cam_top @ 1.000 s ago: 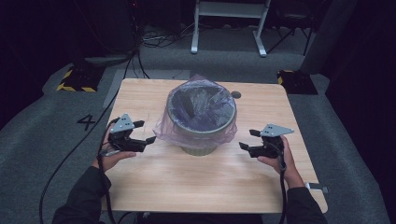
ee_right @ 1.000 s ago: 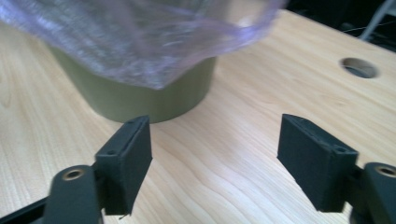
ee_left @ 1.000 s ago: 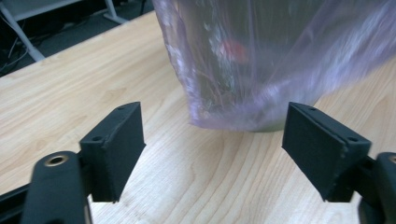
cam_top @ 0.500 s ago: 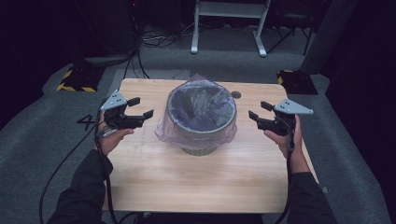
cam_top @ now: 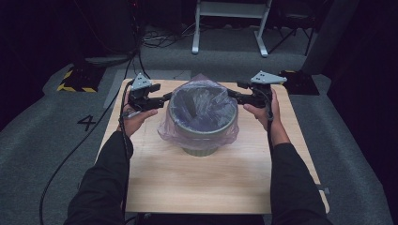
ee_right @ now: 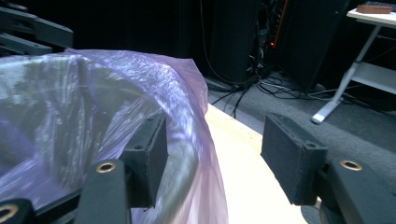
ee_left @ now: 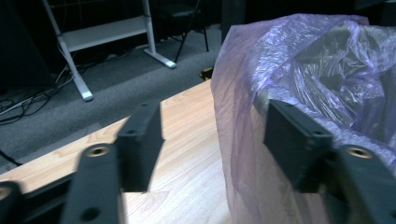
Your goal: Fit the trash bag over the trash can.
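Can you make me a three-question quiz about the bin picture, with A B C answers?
1. Where does the bin stand?
A on the table
B on the floor
C on a chair

2. What colour is the bag in the bin?
A green
B purple
C red

3. How do the left gripper jaws stand?
A shut tight
B apart around the bin's rim
C holding a cup

Answers: 1 A, wood lies under it. 2 B, the film looks purple. 3 B, one jaw is outside and one inside; they have just been closing.
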### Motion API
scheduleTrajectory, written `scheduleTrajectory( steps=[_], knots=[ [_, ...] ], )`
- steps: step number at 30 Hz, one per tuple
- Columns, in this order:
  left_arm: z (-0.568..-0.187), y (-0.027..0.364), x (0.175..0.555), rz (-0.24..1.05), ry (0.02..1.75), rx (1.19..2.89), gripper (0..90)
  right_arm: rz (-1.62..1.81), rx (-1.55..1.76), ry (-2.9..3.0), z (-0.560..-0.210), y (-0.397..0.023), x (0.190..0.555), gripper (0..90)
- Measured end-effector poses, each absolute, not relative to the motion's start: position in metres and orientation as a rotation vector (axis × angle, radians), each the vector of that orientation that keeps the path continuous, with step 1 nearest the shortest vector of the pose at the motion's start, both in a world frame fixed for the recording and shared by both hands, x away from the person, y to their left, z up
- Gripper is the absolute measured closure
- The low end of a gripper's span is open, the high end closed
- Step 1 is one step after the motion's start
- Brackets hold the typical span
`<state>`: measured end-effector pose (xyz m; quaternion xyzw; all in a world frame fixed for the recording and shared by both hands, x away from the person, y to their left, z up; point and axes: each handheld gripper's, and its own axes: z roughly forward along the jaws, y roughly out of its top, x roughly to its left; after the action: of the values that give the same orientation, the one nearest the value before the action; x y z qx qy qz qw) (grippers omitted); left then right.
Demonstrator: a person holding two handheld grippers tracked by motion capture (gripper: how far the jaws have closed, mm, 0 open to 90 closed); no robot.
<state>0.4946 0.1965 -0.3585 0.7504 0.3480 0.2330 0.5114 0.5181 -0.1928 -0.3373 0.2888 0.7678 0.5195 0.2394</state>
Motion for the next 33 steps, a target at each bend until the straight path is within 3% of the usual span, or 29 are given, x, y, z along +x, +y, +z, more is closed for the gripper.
scheduleTrajectory(
  steps=[6,8,13,19,23,33],
  knots=[
    [-0.363,0.193,0.504,0.536,0.835,1.819,53.4,1.354,0.822,2.134,-0.343,-0.182,0.536,42.6],
    [-0.366,0.19,0.507,0.528,0.838,1.844,56.6,1.356,0.822,2.136,-0.342,-0.182,0.538,53.1],
    [-0.369,0.182,0.512,0.517,0.819,1.855,64.4,1.404,0.848,2.146,-0.343,-0.182,0.544,62.5],
    [-0.375,0.169,0.517,0.493,0.786,1.889,79.3,1.411,0.9,2.098,-0.337,-0.18,0.547,85.4],
    [-0.378,0.16,0.517,0.468,0.786,1.897,86.5,1.37,0.941,2.069,-0.335,-0.183,0.551,87.6],
    [-0.393,0.152,0.52,0.405,0.788,1.892,89.8,1.345,1.161,2.057,-0.357,-0.204,0.565,85.8]
  ],
)
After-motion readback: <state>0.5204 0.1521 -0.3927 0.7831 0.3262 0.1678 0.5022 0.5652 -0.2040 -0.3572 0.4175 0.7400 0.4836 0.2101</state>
